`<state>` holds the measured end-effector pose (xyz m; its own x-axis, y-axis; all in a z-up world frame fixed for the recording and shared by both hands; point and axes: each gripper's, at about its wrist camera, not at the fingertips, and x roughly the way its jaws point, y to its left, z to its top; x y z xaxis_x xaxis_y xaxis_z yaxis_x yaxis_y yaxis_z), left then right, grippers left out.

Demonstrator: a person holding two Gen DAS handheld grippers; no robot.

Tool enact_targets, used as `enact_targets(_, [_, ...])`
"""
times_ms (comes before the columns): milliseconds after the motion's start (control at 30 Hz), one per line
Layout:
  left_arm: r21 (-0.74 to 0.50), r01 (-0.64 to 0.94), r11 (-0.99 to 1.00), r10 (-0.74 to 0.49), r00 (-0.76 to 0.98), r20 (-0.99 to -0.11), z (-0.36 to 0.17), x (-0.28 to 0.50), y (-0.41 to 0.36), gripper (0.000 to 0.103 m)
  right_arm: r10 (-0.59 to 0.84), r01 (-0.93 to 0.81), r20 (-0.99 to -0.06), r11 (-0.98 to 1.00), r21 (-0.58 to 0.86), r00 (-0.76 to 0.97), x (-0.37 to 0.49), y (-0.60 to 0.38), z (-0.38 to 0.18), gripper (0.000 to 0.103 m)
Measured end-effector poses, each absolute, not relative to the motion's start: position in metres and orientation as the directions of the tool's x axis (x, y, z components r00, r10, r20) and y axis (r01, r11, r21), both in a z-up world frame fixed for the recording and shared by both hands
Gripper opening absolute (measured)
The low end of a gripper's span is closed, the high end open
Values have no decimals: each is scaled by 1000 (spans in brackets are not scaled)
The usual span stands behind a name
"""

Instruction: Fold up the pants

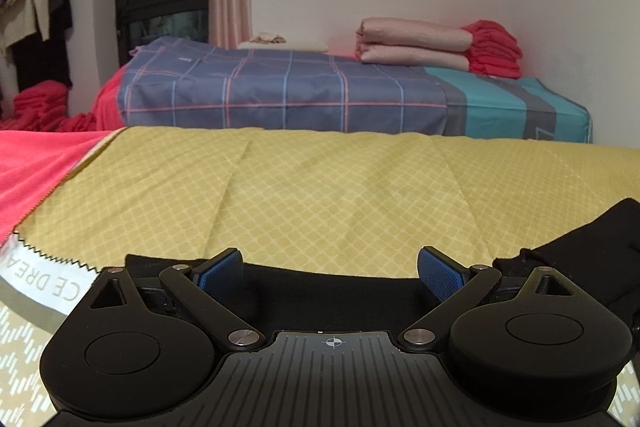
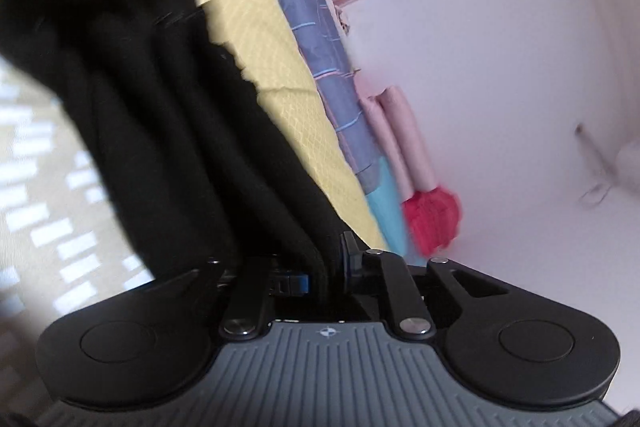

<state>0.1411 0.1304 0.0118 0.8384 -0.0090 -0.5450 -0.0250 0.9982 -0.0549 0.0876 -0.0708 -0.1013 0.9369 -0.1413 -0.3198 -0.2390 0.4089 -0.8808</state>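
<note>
- The right gripper point(image 2: 320, 269) is clamped on a bunched fold of the black pants point(image 2: 132, 75); in the right wrist view the cloth runs straight up and away from the closed jaws in a long, draped band, so its long axis lies along the line the gripper points.
- That view is rolled hard onto its side and blurred, and the held cloth hangs clear of the yellow quilt point(image 2: 288, 115) behind it.
- The left gripper point(image 1: 331, 273) has its blue pads point(image 1: 222, 269) set wide apart with nothing pressed between them.
- In the left wrist view a strip of the pants point(image 1: 332, 291) lies flat on the yellow quilt point(image 1: 320, 195), just under and past the open fingertips, running left to right across the view; a raised dark fold stands at the far right edge.
- So the left gripper is nearer to the part lying flat, while the right one carries the lifted part.
- The pants look plain, soft and matte black, with thick folds; whether the held part is waistband or leg I cannot tell.
- I judge the coming move depends on laying the lifted band over the flat strip.
</note>
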Motion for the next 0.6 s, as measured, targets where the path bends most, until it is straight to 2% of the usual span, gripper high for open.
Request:
enact_targets(100, [-39,-17,999,-7,841,-540,25,139,119,103,-77,-204,-258,413,-888,963,71,-74,-90,16])
enact_targets(133, [-38,-7,999,-15,843,-537,29,139,114,103,-66,-208,-259,422,-883,964,68,-76,-91,16])
enact_targets(233, [-28,13,1000,-26,833,-553,35,142,93,103,-98,-281,-342,385,-879,935,75,-77,-112,16])
enact_targets(267, [-28,21,999,-33,828,-559,36,143,83,103,-93,-267,-324,380,-886,941,74,-78,-116,16])
enact_targets(400, [-49,79,996,-93,794,-600,26,152,36,103,-108,-206,-265,385,-900,958,80,-77,-114,34])
enact_targets(500, [28,93,995,-50,735,-676,-8,165,4,103,-105,-167,-223,388,-906,969,82,-83,-112,60])
enact_targets(533, [46,85,995,-32,738,-674,-19,164,2,103,-108,-147,-204,393,-908,973,77,-89,-111,72])
enact_targets(600, [34,61,998,-25,767,-641,-20,156,9,103,-115,-128,-192,418,-899,975,77,-104,-103,79])
